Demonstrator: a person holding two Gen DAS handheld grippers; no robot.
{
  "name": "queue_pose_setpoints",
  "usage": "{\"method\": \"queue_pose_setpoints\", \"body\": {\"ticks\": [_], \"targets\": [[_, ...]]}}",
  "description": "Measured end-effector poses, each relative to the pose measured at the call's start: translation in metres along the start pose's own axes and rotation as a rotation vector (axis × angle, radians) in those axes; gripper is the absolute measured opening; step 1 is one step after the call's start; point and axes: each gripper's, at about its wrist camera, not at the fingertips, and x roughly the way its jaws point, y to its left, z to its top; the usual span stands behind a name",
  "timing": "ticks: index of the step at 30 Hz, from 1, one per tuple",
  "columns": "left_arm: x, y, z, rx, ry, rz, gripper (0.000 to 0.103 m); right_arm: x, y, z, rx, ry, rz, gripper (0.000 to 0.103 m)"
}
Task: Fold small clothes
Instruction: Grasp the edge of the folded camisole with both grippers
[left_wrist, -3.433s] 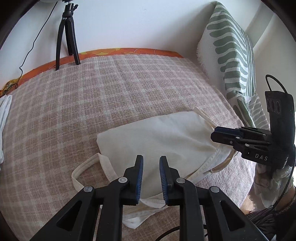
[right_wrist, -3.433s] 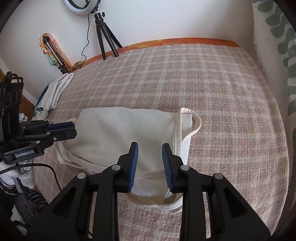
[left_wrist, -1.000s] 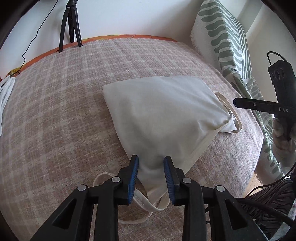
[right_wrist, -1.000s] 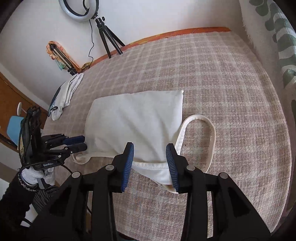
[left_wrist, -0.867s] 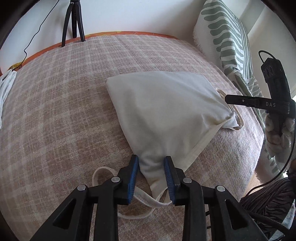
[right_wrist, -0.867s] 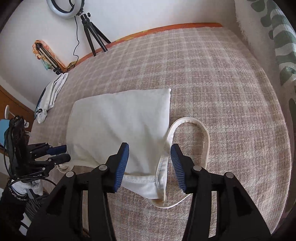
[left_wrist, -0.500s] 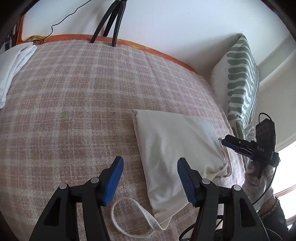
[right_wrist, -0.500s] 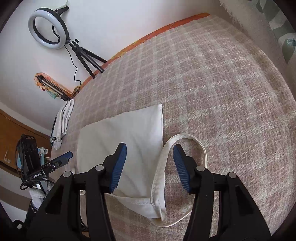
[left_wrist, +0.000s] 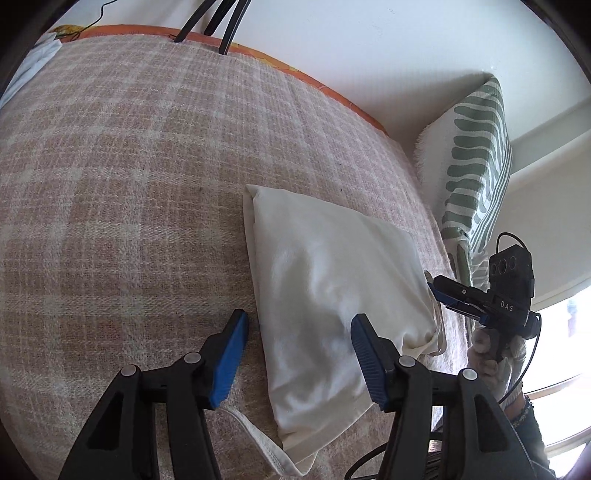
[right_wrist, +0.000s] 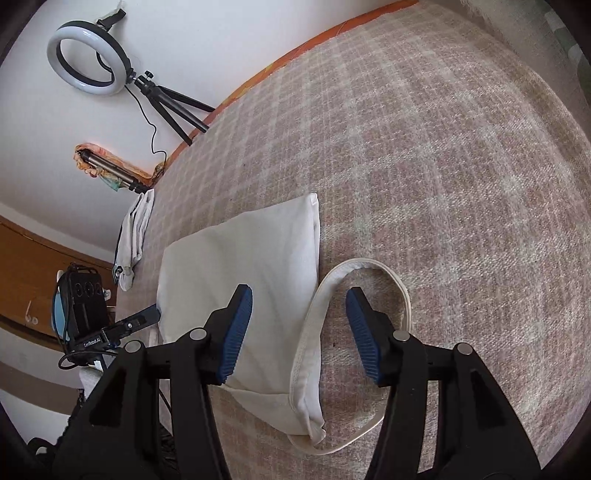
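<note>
A cream top (left_wrist: 332, 295) lies folded on the pink plaid bed cover (left_wrist: 129, 166). It also shows in the right wrist view (right_wrist: 255, 266), with one strap loop (right_wrist: 369, 280) spread on the cover. My left gripper (left_wrist: 299, 354) is open and empty, raised above the garment's near end. My right gripper (right_wrist: 299, 328) is open and empty, above the strap end. The right gripper also shows in the left wrist view (left_wrist: 458, 295) at the garment's far edge. The left gripper shows in the right wrist view (right_wrist: 136, 325) by the opposite edge.
A green-striped pillow (left_wrist: 476, 155) leans at the right of the bed. A ring light on a tripod (right_wrist: 92, 59) stands at the far edge. A white cloth (right_wrist: 135, 236) lies at the bed's left side. An orange sheet edge (left_wrist: 295, 70) borders the cover.
Both grippers opened, let go of the garment and rose away from it. The garment now lies folded in half on the cover.
</note>
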Motion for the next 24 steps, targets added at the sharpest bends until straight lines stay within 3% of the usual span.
{"method": "queue_pose_setpoints", "body": {"ticks": [6,10,12,16,18,21,24], "targets": [[0.005,0.0,0.001,-0.011,0.017,-0.036,0.042,0.004,-0.017,-0.013,0.08,0.014,0.201,0.056],[0.01,-0.003,0.007,-0.024,0.01,-0.034,0.033,0.013,-0.015,-0.012,0.097,0.0,0.259,0.056],[0.011,-0.001,0.008,-0.041,0.009,-0.032,0.026,0.017,-0.015,-0.01,0.115,-0.008,0.255,0.048],[0.01,-0.01,0.007,-0.001,-0.011,0.02,0.017,0.023,-0.017,-0.009,0.133,-0.004,0.203,0.015],[0.009,-0.021,0.006,0.06,-0.037,0.083,0.009,0.021,-0.01,-0.01,0.098,-0.015,0.162,0.013],[0.005,-0.039,0.002,0.172,-0.081,0.176,0.006,0.018,0.006,-0.01,0.025,-0.03,0.08,0.012],[0.002,-0.047,-0.001,0.221,-0.108,0.206,0.006,0.013,0.021,-0.011,-0.028,-0.049,0.01,0.011]]}}
